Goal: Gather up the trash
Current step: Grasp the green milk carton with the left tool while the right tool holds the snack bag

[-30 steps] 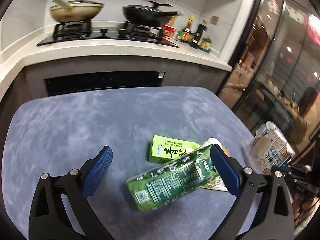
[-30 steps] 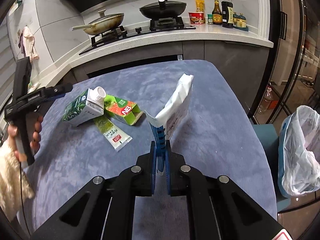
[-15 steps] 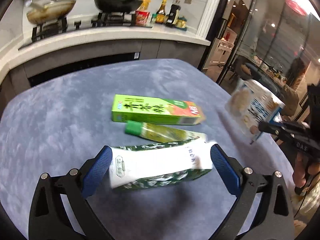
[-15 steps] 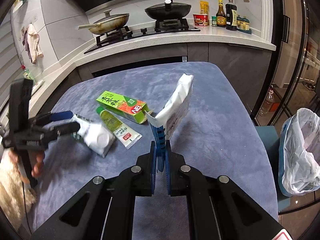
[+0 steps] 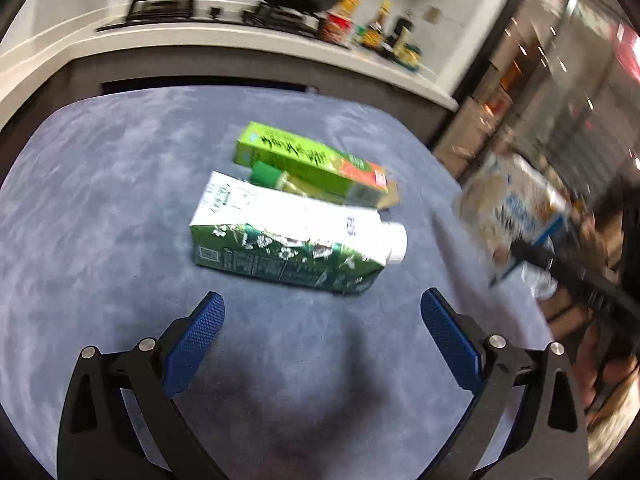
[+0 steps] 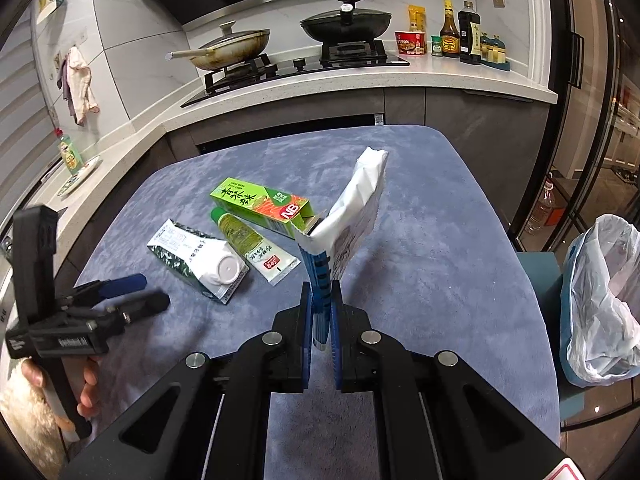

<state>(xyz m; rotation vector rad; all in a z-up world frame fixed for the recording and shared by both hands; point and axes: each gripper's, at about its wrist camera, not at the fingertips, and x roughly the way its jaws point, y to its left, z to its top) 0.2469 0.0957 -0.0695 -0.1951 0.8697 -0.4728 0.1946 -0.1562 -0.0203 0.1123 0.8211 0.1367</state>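
Note:
A green and white carton [image 5: 296, 240] lies on its side on the blue-grey table, just ahead of my left gripper [image 5: 322, 320], which is open and empty. It shows in the right wrist view too [image 6: 198, 258]. Behind it lie a green tube [image 6: 256, 246] and a bright green box [image 6: 260, 206]. My right gripper [image 6: 320, 320] is shut on a white and blue snack bag [image 6: 352, 216] and holds it upright above the table. The left gripper [image 6: 132, 292] shows at the left of that view.
A bin lined with a white plastic bag [image 6: 600, 304] stands off the table's right edge. A kitchen counter [image 6: 360, 76] with a stove, pans and bottles runs behind the table [image 6: 420, 264].
My left gripper has let go of the green and white carton, which now lies on the table, and has drawn back from it. The right gripper still holds the bag.

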